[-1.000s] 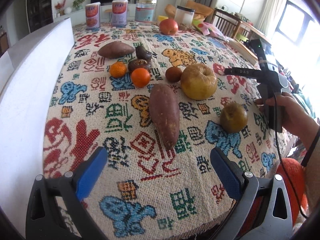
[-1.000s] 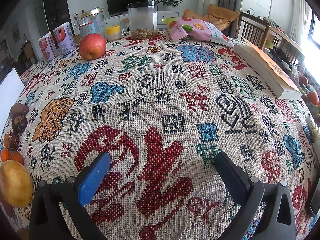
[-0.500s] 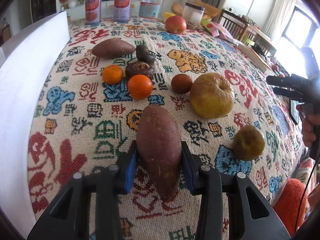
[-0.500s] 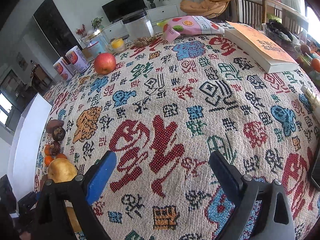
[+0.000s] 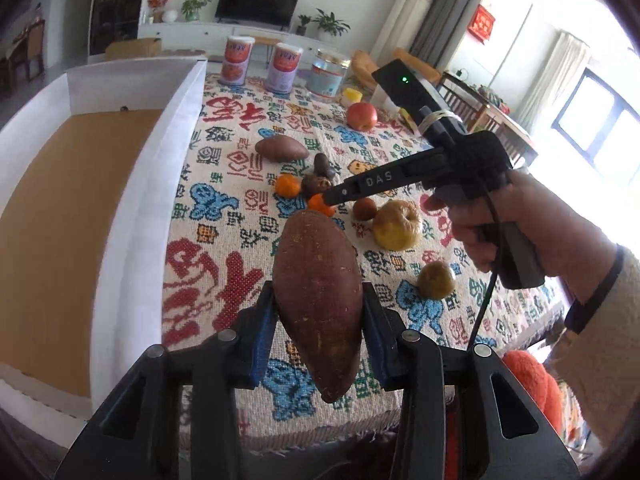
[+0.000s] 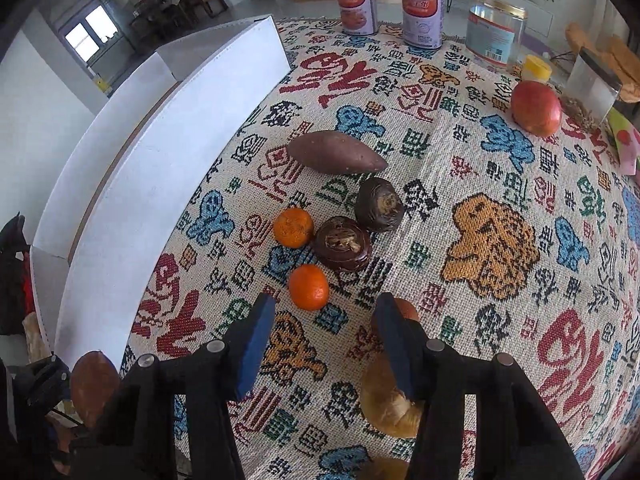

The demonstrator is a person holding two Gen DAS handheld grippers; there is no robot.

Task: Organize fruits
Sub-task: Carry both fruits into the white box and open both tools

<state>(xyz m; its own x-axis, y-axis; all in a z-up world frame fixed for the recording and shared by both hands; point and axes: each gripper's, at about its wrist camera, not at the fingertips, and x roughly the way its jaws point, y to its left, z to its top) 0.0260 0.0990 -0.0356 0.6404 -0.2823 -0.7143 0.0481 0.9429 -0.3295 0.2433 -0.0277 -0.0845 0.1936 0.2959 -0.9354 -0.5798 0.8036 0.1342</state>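
My left gripper (image 5: 318, 336) is shut on a large reddish-brown sweet potato (image 5: 318, 300) and holds it above the table's near edge, beside the white box (image 5: 120, 216). My right gripper (image 6: 326, 344) is open and empty, hovering just short of a tangerine (image 6: 308, 287). Beyond it lie a second tangerine (image 6: 293, 227), two dark brown round fruits (image 6: 342, 243), and another sweet potato (image 6: 334, 153). A yellow apple (image 5: 397, 225) sits partly under my right finger in the right wrist view (image 6: 388, 408). A small brown fruit (image 5: 437, 280) lies nearer the edge.
The white box has a brown floor (image 5: 60, 216) and stands along the table's left side. A red apple (image 6: 536, 108), two printed cans (image 6: 422, 12), a clear tin (image 6: 494, 34) and a jar stand at the far end. The patterned cloth (image 6: 492, 240) covers the table.
My left gripper has lifted the sweet potato off the cloth and pulled back and up. My right gripper has swung left across the table to hover over the tangerines and dark fruits.
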